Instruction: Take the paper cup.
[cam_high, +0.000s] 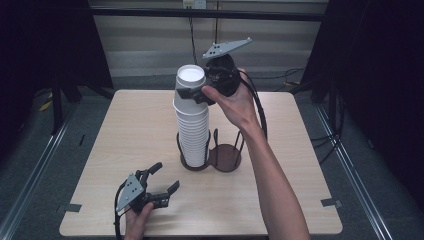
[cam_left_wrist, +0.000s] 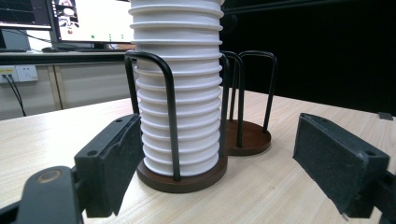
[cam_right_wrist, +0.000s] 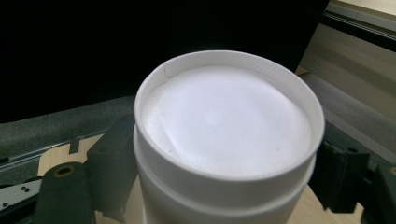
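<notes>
The right gripper (cam_high: 196, 93) clasps the top cup (cam_high: 190, 82) of a tall stack of white paper cups (cam_high: 192, 131), its jaws pressed against opposite sides of that cup just below the upturned base. The stack stands upside down in the left ring of a dark two-ring cup holder (cam_high: 226, 157) near the middle of the worktop (cam_high: 125, 130). The left gripper (cam_high: 162, 186) rests on the worktop's near edge, well apart from the stack, its jaws spread wide around nothing.
</notes>
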